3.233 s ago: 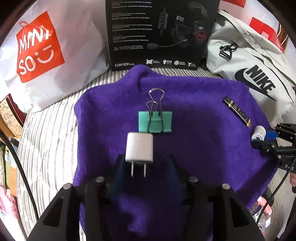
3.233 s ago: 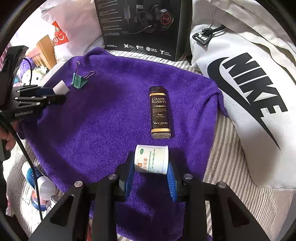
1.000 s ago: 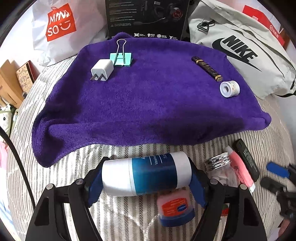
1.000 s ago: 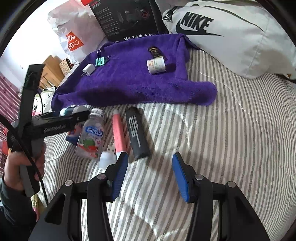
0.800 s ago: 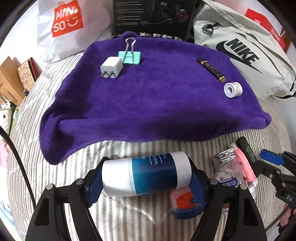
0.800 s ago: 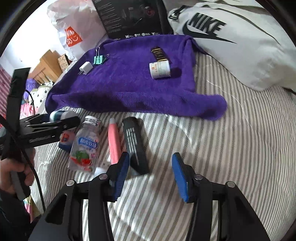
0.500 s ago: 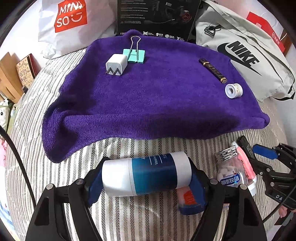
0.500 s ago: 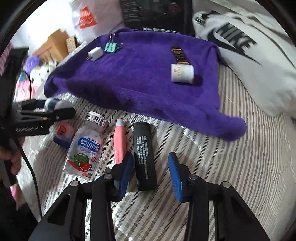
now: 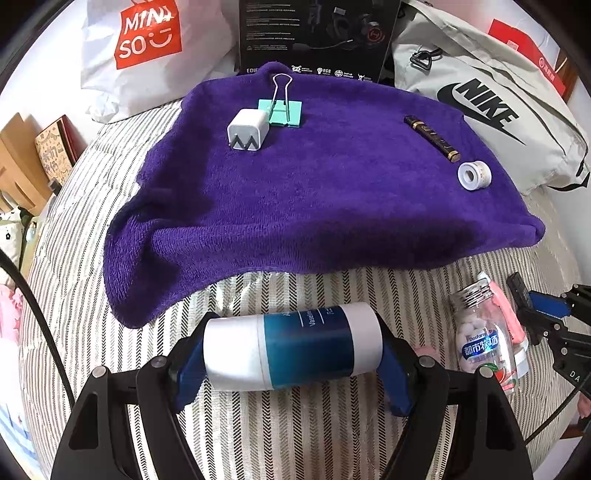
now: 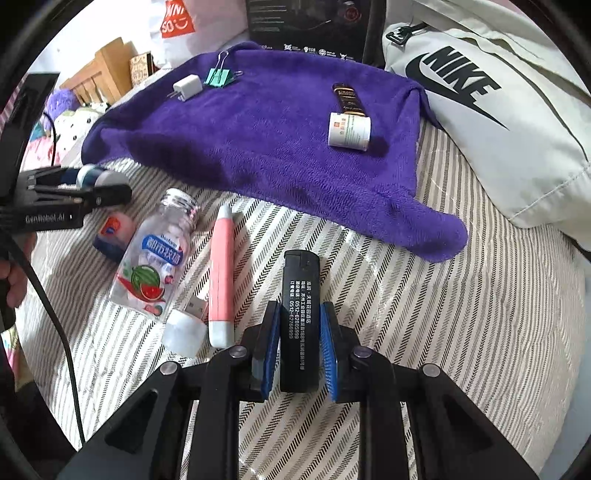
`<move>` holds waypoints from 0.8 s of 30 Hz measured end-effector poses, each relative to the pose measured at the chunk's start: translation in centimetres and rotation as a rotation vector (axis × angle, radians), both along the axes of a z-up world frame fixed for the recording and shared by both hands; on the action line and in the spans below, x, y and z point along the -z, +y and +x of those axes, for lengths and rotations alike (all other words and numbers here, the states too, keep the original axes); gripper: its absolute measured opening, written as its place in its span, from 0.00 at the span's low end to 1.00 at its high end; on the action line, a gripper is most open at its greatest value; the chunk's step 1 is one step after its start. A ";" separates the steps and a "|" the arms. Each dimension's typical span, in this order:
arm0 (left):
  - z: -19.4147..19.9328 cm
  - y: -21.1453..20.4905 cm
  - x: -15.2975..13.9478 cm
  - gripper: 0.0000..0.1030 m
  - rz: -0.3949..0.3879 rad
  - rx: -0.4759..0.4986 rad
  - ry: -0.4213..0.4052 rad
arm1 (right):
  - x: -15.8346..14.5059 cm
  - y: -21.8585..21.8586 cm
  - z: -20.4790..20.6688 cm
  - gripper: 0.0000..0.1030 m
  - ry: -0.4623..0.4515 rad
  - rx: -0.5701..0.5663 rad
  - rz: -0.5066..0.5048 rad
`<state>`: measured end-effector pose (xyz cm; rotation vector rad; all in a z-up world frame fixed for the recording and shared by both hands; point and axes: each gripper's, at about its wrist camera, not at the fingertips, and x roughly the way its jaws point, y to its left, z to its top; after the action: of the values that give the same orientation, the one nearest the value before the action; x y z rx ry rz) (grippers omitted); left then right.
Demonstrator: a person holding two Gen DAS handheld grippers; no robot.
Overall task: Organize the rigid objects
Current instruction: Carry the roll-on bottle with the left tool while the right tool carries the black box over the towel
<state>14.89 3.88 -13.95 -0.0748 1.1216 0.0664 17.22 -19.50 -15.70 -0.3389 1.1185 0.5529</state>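
My left gripper (image 9: 291,356) is shut on a blue and white Vaseline tube (image 9: 295,350), held crosswise above the striped bed in front of the purple towel (image 9: 314,192). On the towel lie a white charger (image 9: 246,131), a green binder clip (image 9: 281,110), a dark lighter (image 9: 432,139) and a white roll (image 9: 474,176). My right gripper (image 10: 299,350) has its blue pads closed against the sides of a black lighter (image 10: 300,314) that lies on the bed.
On the bed lie a clear candy bottle (image 10: 155,258), a pink tube (image 10: 221,273), a USB stick (image 10: 186,325) and a small blue jar (image 10: 112,236). A Nike bag (image 10: 491,110), a headset box (image 9: 317,33) and a Miniso bag (image 9: 147,44) stand behind the towel.
My right gripper moved forward over the black lighter and closed on it. My left gripper, still holding the tube, drew closer to the towel.
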 end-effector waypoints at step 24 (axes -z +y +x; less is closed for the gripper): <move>-1.9 3.5 -4.0 0.75 -0.079 -0.020 -0.085 | -4.3 -0.4 -0.2 0.21 0.001 -0.034 0.069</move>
<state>12.97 7.40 -9.96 -0.1582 1.0390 0.0357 16.99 -19.93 -11.38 -0.2982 1.0935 0.6201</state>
